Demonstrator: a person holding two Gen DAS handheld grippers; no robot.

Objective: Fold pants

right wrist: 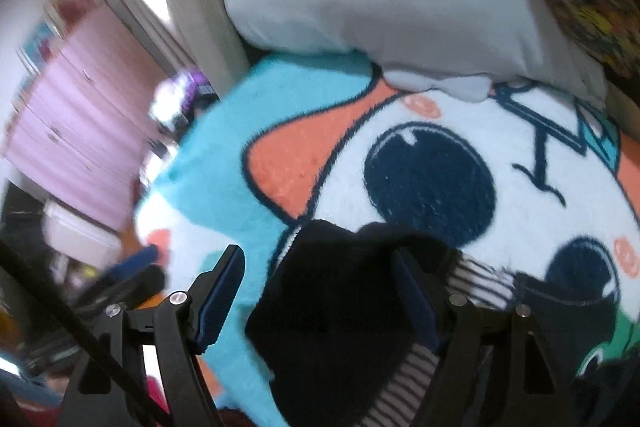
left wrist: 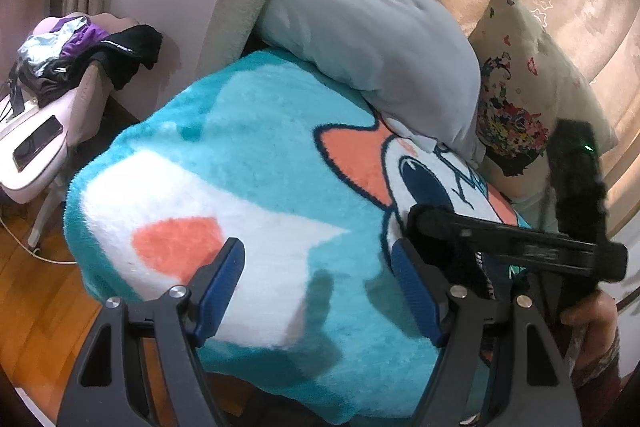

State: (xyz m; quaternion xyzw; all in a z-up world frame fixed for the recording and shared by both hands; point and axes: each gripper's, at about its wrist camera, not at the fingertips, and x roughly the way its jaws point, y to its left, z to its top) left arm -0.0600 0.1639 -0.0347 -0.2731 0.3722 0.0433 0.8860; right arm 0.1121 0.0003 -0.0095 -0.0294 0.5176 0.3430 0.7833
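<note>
The pants (right wrist: 336, 311) are dark navy with a black-and-white striped waistband, bunched on the cartoon blanket (right wrist: 520, 227) in the right wrist view. My right gripper (right wrist: 320, 291) is open, its blue pads wide apart, with the pants lying between them and over the right finger. In the left wrist view my left gripper (left wrist: 318, 287) is open and empty above the teal blanket (left wrist: 260, 155). The right gripper's black body (left wrist: 520, 243) shows to its right, over a bit of dark cloth.
A grey-blue pillow (left wrist: 372, 39) and a floral cushion (left wrist: 524, 87) lie at the bed's head. A pink chair (left wrist: 48, 131) with heaped clothes and a phone stands left on the wooden floor. A pink dresser (right wrist: 80, 123) stands further left.
</note>
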